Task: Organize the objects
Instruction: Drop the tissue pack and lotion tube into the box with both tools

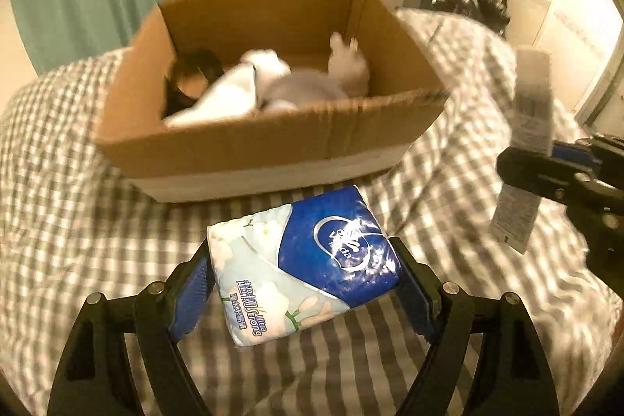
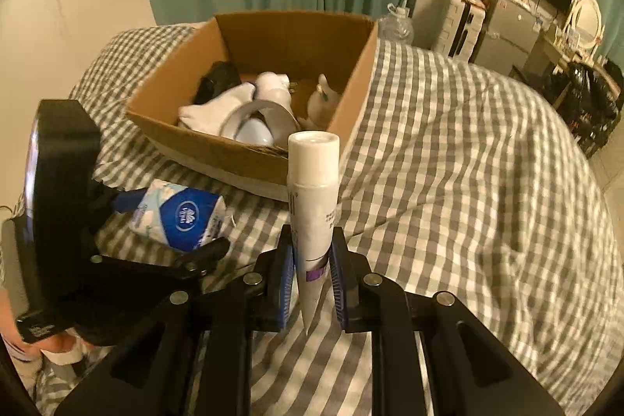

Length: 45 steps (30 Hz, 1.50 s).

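Your left claw [image 1: 304, 283] is clamped on a pack of tissues [image 1: 300, 264], its blue pads pressing the pack's two short sides; the blue-and-floral wrapper sits just above the checked bedspread [image 1: 78, 221], close in front of the cardboard box [image 1: 273, 139]. From the right wrist view the same pack [image 2: 179, 215] shows at lower left, held by the left claw [image 2: 171, 232] near the box's front corner.

Your right claw [image 2: 312, 279] is gripping a white squeeze tube [image 2: 314, 205] by its flat crimped end, cap pointing up and the tube roughly upright. In the left wrist view the tube [image 1: 526, 127] appears blurred at the right edge, held by the right claw [image 1: 546, 166], off to the right of the box.

The cardboard box [image 2: 249, 158] rests open on the bed. Inside it lie a dark object [image 2: 218, 80], white cloth [image 2: 214, 112], a white headband-like piece over a pale blue rounded item [image 2: 253, 131], and a small white figure [image 2: 323, 100] near the right wall.
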Tool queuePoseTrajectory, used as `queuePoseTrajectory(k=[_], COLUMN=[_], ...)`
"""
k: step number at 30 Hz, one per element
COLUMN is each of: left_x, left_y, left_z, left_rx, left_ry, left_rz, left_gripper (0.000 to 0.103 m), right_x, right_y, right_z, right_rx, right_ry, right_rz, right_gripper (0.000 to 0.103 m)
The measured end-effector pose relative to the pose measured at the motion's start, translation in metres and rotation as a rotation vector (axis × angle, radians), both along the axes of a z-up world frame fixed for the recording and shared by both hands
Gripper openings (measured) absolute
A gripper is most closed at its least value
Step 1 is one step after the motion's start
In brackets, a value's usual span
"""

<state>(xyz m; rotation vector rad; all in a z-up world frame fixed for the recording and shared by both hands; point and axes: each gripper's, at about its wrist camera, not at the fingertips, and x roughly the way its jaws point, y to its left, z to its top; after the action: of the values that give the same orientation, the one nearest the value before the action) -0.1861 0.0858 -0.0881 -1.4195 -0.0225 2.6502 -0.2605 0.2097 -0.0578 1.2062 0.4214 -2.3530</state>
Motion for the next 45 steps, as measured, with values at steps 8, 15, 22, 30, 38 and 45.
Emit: queuePoseTrajectory(k=[8, 15, 22, 30, 38, 45], left_x=[0.031, 0.04, 0.019, -0.04, -0.112, -0.16], left_y=[-0.035, -0.057, -0.083, -0.093, -0.081, -0.075], left_z=[0.064, 0.124, 0.166, 0.172, 0.124, 0.069], left_rx=[0.018, 0.02, 0.005, -0.019, -0.021, -0.025], left_ry=[0.134, 0.236, 0.308, 0.321, 0.256, 0.182], left_rz=[0.037, 0.089, 0.128, 0.126, 0.102, 0.103], left_gripper=[0.085, 0.085, 0.085, 0.085, 0.085, 0.085], right_x=[0.04, 0.068, 0.056, 0.004, -0.071, -0.119], right_y=[-0.013, -0.03, -0.045, -0.07, -0.09, -0.094], right_z=[0.05, 0.089, 0.121, 0.136, 0.098, 0.038], right_rx=[-0.007, -0.025, -0.074, -0.105, -0.109, -0.1], right_ry=[0.089, 0.146, 0.185, 0.195, 0.129, 0.048], right_rz=[0.019, 0.052, 0.063, 0.062, 0.038, 0.014], right_gripper=[0.017, 0.017, 0.017, 0.017, 0.017, 0.017])
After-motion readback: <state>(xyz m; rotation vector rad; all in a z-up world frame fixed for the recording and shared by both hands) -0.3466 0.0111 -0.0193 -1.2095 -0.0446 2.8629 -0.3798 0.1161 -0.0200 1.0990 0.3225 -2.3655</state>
